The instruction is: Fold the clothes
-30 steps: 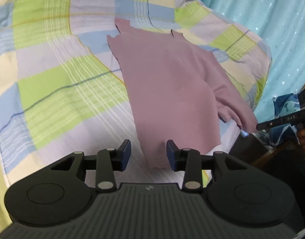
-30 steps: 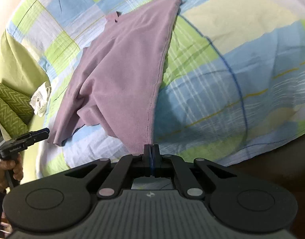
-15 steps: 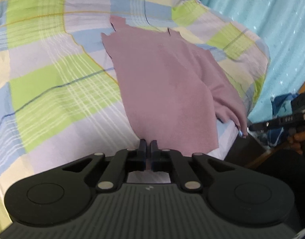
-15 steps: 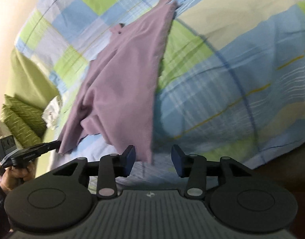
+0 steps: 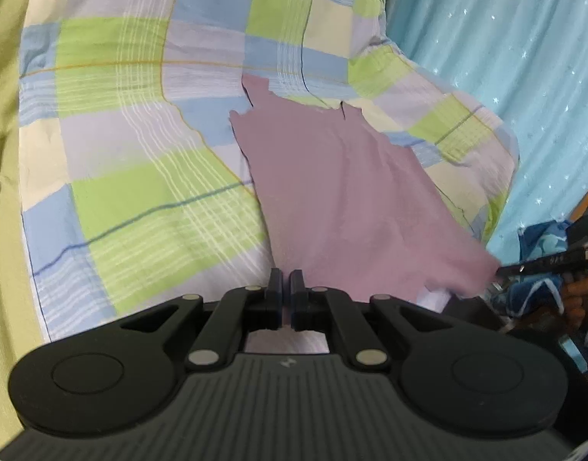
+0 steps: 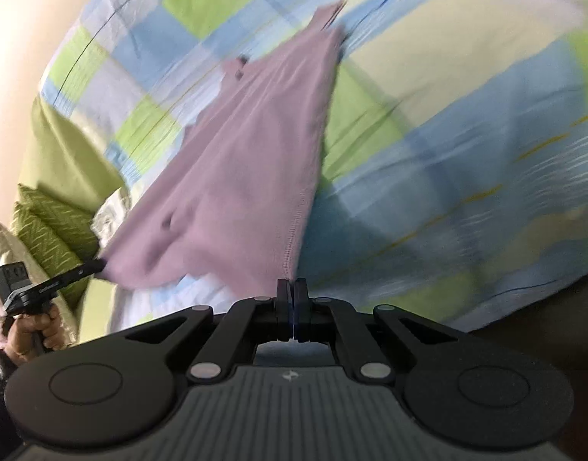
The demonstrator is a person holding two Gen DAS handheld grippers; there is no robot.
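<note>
1. Two grippers are both working the same mauve garment (image 5: 343, 192), which is spread out on a checked bedspread (image 5: 140, 199) in green, blue, lilac and cream.
2. Our left gripper (image 5: 285, 295) is clenched on the garment's near hem, fingers pressed together with the mauve cloth pinched between them.
3. Our right gripper (image 6: 292, 299) is clamped onto the stitched hem corner of the same garment (image 6: 255, 161), and that edge rises taut from the bed up to the jaws.
4. Room stuff: the left view shows a turquoise curtain (image 5: 505, 57) with little white stars on the far right, and an olive-green sheet (image 5: 5, 230) along the left edge.
5. Only the left view gets the curtain and some blue patterned fabric (image 5: 539, 253) near the right edge. Only the right view gets the green zigzag pillows (image 6: 52, 226) at the left and a pale wall behind them.
6. Each view catches the other gripper off to the side, right at the garment's other near corner.
7. That right view is pretty motion-blurred, so fine detail is hard to read.
8. Edges: the bedspread drops off on the right by the curtain, and plenty of bare checked cover lies left of the garment.
</note>
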